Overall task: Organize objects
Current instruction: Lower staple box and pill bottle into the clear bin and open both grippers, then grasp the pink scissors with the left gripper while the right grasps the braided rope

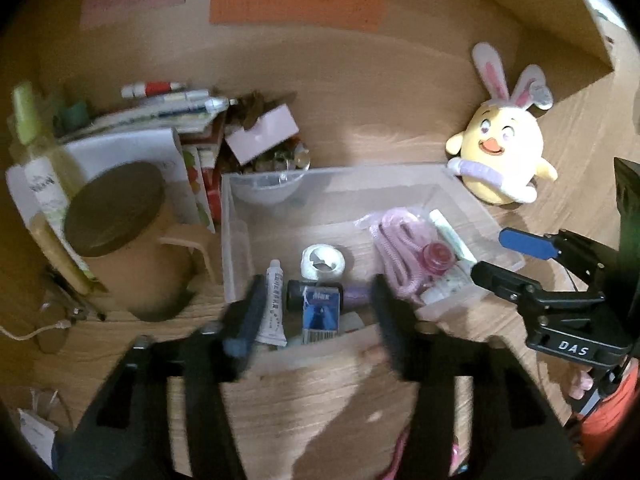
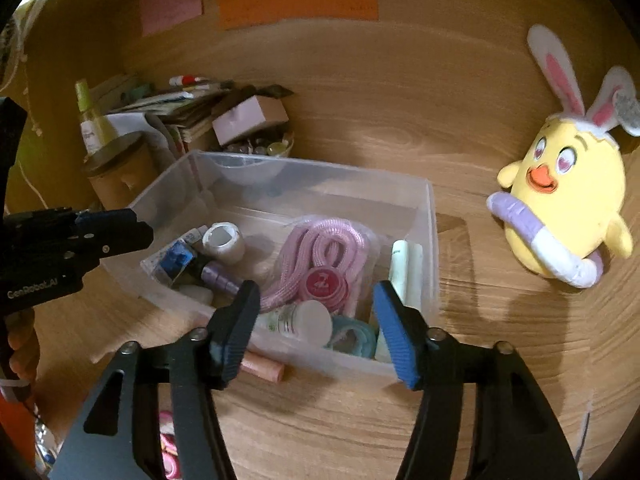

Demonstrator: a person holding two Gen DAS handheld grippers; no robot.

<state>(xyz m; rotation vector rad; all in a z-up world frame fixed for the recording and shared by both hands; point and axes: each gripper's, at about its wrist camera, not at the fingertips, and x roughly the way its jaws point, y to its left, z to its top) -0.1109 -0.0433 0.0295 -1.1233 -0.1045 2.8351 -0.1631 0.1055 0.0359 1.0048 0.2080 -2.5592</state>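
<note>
On the wooden desk [image 2: 360, 120] the clear bin [image 2: 430, 240] sits half filled, both your left gripper [image 1: 316, 312] and right gripper [image 2: 316, 320] spread wide and empty, so next likely fetch the pink tube [image 2: 262, 368] beside it.

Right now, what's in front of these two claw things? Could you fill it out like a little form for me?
surface: wooden desk
container: clear plastic bin, open top, no lid seen
in the bin: pink cord, white tape roll, small white tube, blue packet, and other small items
outside the bin: yellow chick plush with bunny ears to its right; lidded tan mug to its left
left gripper: open, holding nothing
right gripper: open, holding nothing
</note>
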